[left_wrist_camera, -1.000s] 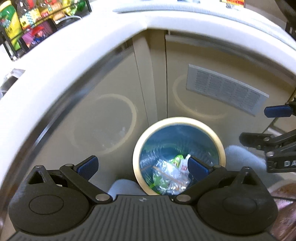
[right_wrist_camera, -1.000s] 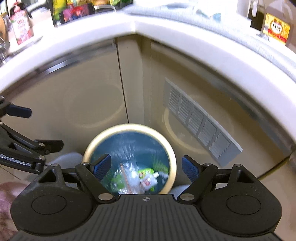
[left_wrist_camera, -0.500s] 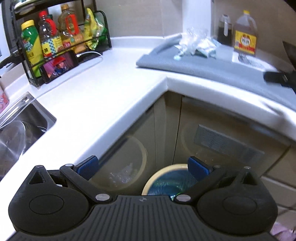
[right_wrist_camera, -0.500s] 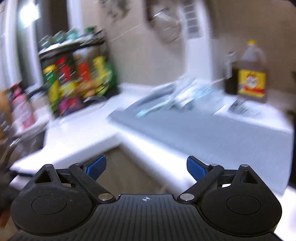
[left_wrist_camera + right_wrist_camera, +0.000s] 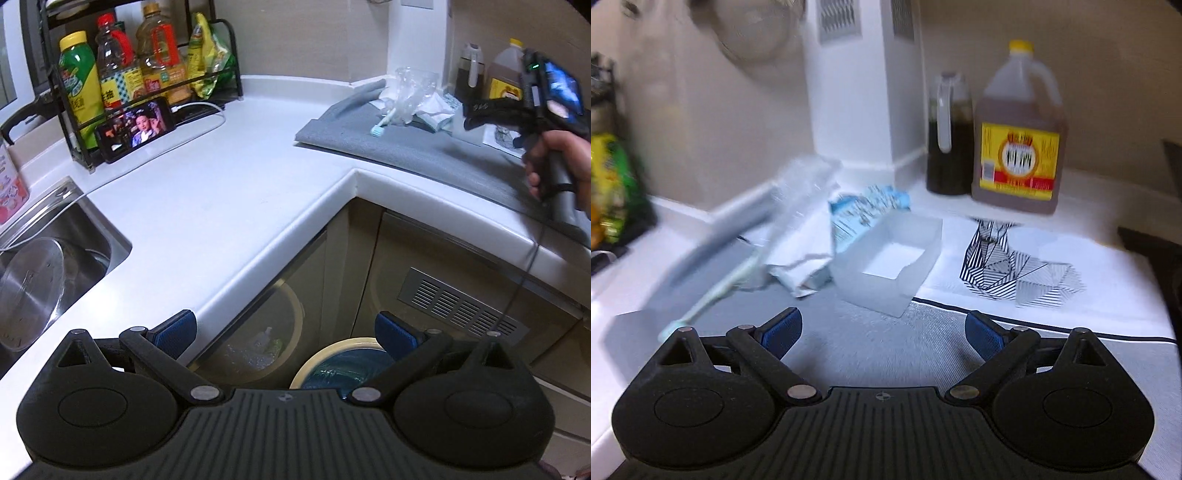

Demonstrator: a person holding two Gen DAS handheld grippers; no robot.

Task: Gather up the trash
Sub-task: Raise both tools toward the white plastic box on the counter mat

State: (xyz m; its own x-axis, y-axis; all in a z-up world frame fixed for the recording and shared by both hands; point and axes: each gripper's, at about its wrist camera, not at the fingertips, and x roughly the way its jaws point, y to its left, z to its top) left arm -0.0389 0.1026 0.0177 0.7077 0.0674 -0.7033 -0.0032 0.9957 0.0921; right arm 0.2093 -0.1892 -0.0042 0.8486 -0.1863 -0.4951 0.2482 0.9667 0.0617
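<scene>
Trash sits on the grey mat (image 5: 871, 332) at the back of my white surface (image 5: 207, 192): a crumpled clear bag (image 5: 801, 192), a toothbrush (image 5: 713, 291) lying along the mat's left part, a torn white-and-blue wrapper (image 5: 864, 206) whose print is too blurred for me to read, and an open frosted box (image 5: 890, 258) just right of the wrapper. My right gripper (image 5: 882, 332) hangs over the mat's near part, its jaws spread wide with nothing between the pads, well short of the box. Behind the box stand 2 containers, touching or nearly so: a dark bottle (image 5: 949, 136) and a jug (image 5: 1019, 147) with a yellow cap; its yellow and red label carries writing I cannot make out. A striped black-and-white sheet (image 5: 1015, 269) lies in front of the jug.

My left gripper (image 5: 284, 332) is also released and empty, held over the inner corner of the surface. Below it, on the floor in front of the cabinet doors, I see the bin (image 5: 332, 362) with a tan rim and a blue liner. From this side, a hand (image 5: 561, 158) grips the right tool over the mat. On the far left a wire rack (image 5: 144, 77) holds bottles with Chinese lettering, unreadable to me. A phone (image 5: 136, 125) playing video leans against it. A sink (image 5: 55, 258) holds a steel lid.
</scene>
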